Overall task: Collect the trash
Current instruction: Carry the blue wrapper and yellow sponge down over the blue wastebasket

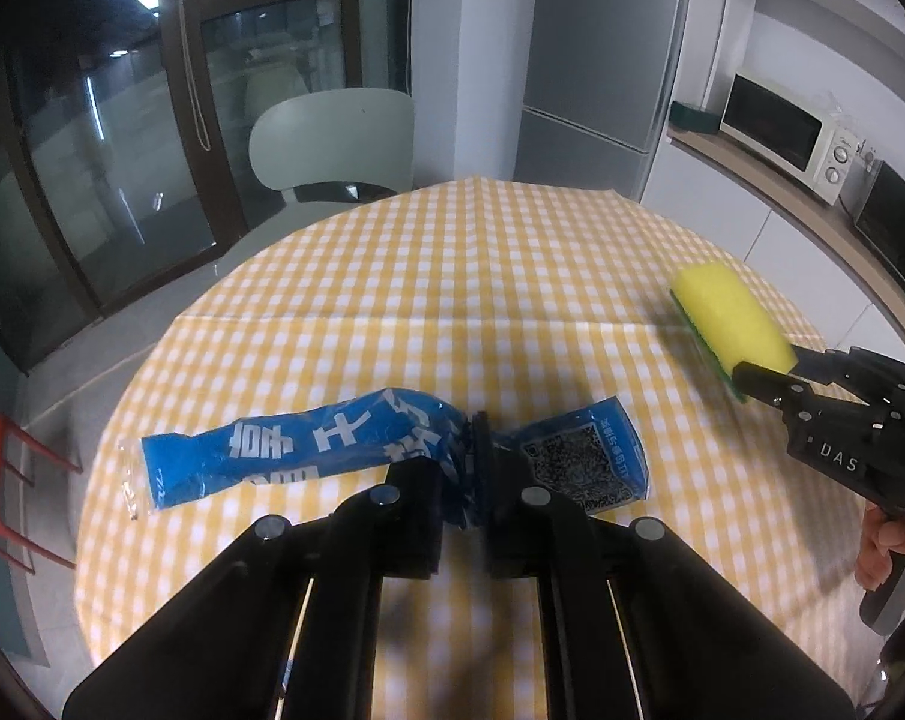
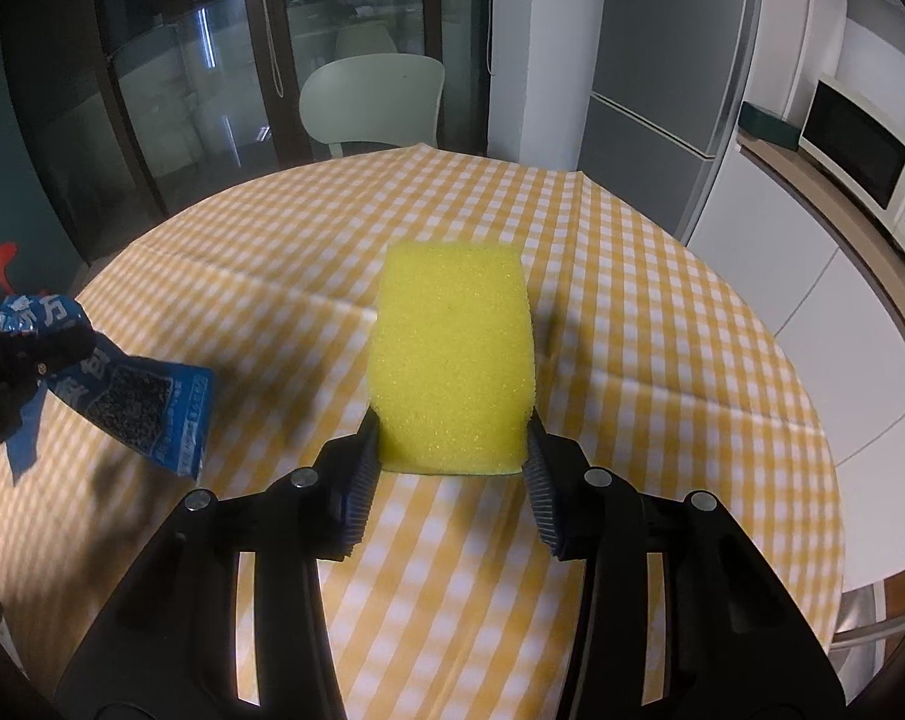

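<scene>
The left gripper (image 1: 473, 480) has its fingers (image 1: 413, 516) clenched on the middle of a blue wrapper (image 1: 308, 456), pinching it into a narrow waist. The wrapper's long end sticks out toward the left edge of the counter (image 1: 452, 276), the shorter end with a printed code square toward the right. The pinched part is hidden between the fingers, and it is hard to tell whether the wrapper lies on the checked cloth or hangs just above it. In the right wrist view only the wrapper's code end (image 2: 152, 414) and a scrap of its lettered part show; the rest is covered by the left gripper's dark body at the frame's left edge.

The right gripper (image 2: 452, 450) has its ribbed fingers (image 2: 359, 480) grasping the near end of a yellow sponge (image 2: 452, 348), one finger on each side. The sponge reaches forward over the middle of the counter. Its green underside (image 1: 707, 354) shows only in the left wrist view, as a thin strip. The hand holding the right gripper (image 1: 884, 546) is cut off at the frame's right edge.

Beyond the counter's far edge stands a pale chair (image 1: 332, 138), its seat half hidden by the cloth. A microwave (image 1: 788, 138) sits on a shelf to the right, and a red stool (image 1: 2, 480) is cut off at the left.
</scene>
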Demonstrator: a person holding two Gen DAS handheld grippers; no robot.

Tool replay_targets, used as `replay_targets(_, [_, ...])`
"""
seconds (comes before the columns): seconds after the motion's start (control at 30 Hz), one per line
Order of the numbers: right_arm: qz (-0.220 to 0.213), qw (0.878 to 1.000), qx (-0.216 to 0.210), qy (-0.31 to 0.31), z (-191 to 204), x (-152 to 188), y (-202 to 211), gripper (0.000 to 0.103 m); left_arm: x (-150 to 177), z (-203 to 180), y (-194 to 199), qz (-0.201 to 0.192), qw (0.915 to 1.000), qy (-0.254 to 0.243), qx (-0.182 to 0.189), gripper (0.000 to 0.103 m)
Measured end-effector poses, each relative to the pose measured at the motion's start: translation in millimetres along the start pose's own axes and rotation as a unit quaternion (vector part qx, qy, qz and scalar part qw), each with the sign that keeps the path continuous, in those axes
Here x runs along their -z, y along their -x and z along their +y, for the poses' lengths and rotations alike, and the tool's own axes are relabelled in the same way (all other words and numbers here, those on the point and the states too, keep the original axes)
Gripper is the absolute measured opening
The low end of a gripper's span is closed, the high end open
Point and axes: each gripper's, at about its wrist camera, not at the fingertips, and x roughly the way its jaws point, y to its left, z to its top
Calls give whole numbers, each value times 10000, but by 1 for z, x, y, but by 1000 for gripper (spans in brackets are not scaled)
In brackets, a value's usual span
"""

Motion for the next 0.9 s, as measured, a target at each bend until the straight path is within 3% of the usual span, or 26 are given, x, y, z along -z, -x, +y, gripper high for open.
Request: replay_targets(0.9, [-444, 9988, -161, -162, 36, 113, 150, 40, 98, 2, 138, -389, 9991, 115, 108, 7])
